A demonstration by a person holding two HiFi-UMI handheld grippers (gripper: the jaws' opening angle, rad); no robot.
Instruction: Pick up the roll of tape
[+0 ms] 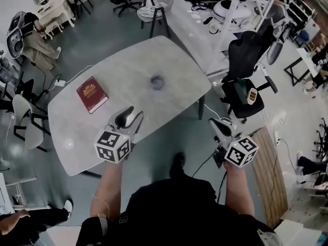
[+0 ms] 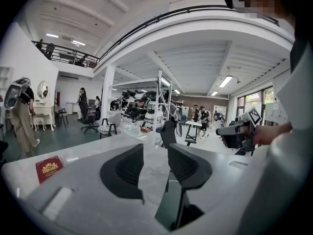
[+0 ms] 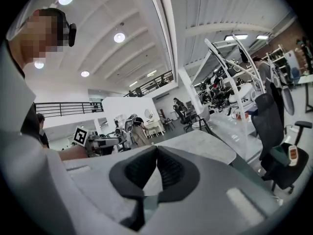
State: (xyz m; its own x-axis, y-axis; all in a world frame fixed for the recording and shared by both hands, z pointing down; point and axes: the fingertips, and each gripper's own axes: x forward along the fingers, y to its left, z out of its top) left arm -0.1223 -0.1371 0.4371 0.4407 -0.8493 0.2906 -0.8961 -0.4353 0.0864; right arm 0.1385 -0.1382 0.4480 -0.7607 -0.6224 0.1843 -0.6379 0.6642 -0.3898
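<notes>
Roll of tape (image 1: 157, 82) lies mid-tabletop (image 1: 174, 60). Above the near edge, left tool (image 1: 129, 116) is released and empty; right tool (image 1: 216, 125) is clenched on nothing.

Left claw (image 2: 155, 153): jaws apart, nothing between them.
Worktop (image 2: 83, 153): pale marble, beneath the claw.
Book (image 2: 49, 168): red, lying flat at nine o'clock.
Right claw (image 2: 238, 133): held in a hand, at two o'clock.

Table (image 1: 128, 70) pale grey, marbled; book (image 1: 92, 94) dark red, gold emblem; tape roll (image 1: 157, 82) grey.
</notes>
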